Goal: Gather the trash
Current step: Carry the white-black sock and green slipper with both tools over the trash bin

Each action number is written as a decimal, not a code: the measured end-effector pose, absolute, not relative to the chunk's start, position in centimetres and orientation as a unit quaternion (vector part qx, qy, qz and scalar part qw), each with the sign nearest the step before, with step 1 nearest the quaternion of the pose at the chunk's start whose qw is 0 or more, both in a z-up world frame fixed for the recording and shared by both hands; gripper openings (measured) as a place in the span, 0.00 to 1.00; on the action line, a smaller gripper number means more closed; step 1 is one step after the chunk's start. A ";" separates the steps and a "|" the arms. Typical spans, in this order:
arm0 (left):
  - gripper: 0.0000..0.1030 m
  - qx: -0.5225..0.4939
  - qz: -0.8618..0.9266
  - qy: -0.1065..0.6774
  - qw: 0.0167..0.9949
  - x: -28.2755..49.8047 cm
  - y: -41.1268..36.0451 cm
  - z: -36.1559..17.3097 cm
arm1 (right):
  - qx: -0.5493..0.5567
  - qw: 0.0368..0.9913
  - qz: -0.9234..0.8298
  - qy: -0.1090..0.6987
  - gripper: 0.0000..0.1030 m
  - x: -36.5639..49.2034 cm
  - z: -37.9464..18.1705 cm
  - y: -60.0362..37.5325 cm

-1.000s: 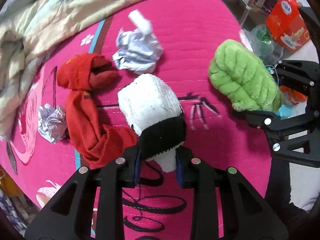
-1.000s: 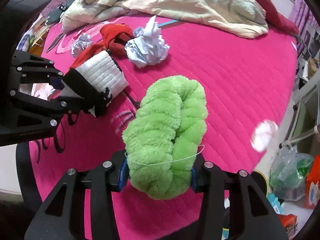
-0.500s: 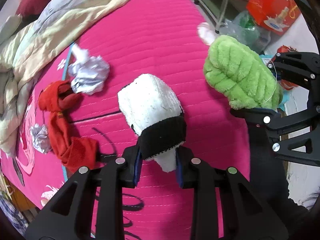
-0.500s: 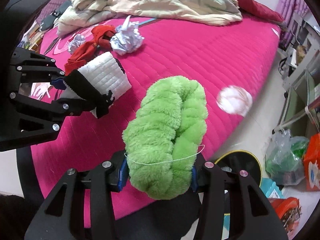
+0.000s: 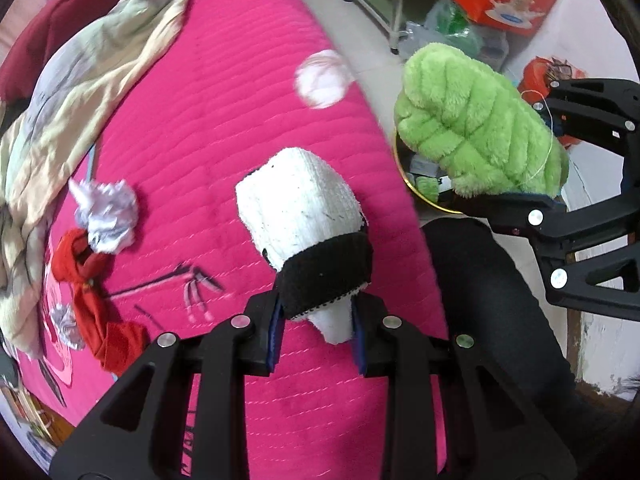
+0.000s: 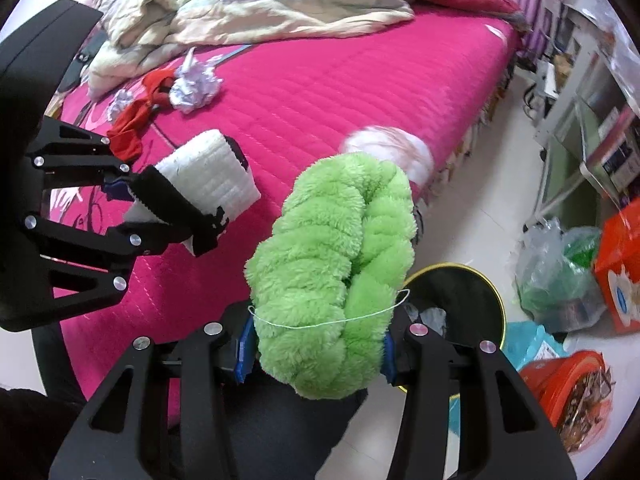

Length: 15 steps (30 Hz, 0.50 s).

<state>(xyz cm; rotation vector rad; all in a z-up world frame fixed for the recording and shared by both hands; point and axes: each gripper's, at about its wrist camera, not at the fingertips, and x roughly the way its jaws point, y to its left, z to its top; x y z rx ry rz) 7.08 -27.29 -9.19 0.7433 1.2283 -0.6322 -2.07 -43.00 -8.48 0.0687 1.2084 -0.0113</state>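
The pink quilted bedspread (image 6: 320,92) has slid toward nine o'clock in both views since a second ago, and floor now fills the three o'clock side. A black bin with a gold rim (image 6: 494,300), unseen earlier, sits at four o'clock in the right view, partly hidden behind the green plush sock (image 6: 332,272). The right gripper (image 6: 316,354) stays clamped on that sock; the left gripper (image 5: 316,326) stays clamped on the white-and-black sock (image 5: 304,224). The crumpled paper ball (image 5: 106,216) lies at nine o'clock beside a red garment (image 5: 96,300). A blurred pale ball (image 5: 322,80) at twelve o'clock is hard to make out.
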 end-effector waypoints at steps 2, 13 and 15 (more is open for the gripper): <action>0.27 0.341 -0.290 0.550 0.706 6.6 -28.4 -9.2 | 0.038 0.823 -0.013 0.567 0.43 -2.7 -8.4 -43.8; 0.27 0.356 -0.321 0.545 0.688 5.3 -35.0 -10.2 | 0.070 0.828 -0.061 0.553 0.43 -6.3 -7.6 -48.7; 0.27 0.359 -0.326 0.543 0.685 5.1 -36.1 -10.4 | 0.075 0.828 -0.071 0.552 0.43 -7.0 -7.6 -49.5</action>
